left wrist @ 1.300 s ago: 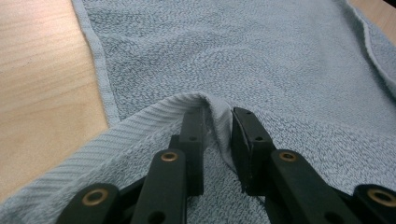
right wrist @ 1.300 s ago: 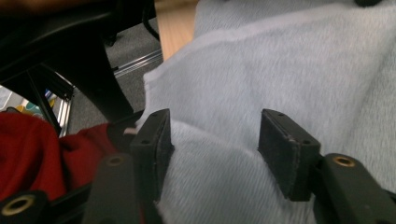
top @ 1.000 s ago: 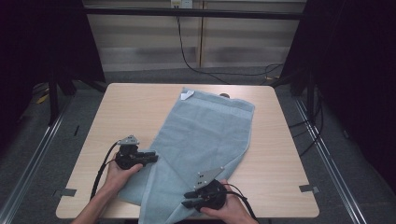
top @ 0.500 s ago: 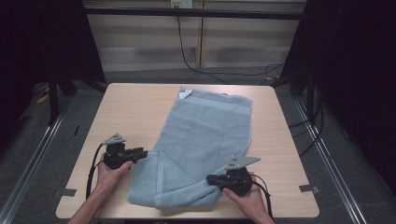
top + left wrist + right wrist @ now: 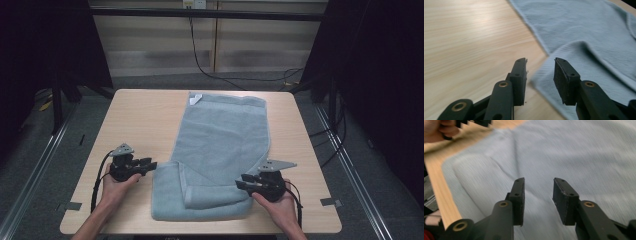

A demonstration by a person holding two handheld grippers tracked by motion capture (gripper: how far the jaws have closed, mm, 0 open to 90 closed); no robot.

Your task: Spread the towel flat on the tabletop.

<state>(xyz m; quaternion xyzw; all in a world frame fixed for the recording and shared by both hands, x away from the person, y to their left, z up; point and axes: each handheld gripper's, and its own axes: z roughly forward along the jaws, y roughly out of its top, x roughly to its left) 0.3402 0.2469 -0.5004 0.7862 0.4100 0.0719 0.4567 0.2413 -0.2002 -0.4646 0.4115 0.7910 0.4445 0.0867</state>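
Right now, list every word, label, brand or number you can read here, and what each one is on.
No text can be read.
White tag at the far corner of the grey towel: too small to read.
Pale plate on the far wall: nothing can be made out on it.

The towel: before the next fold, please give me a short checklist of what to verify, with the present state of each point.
1. Left gripper is free of cloth: ok, its jaws have just been opening and nothing is pinched between them.
2. Right gripper is free of cloth: ok, its jaws have just been opening, with a clear gap over the towel.
3. Towel lies fully on the table: ok.
4. Near end is folded flat: not ok, the folded flap shows slanted creases.
5. Far edge with the white label is flat: ok.
6. Near edge is square to the table: cannot tell.
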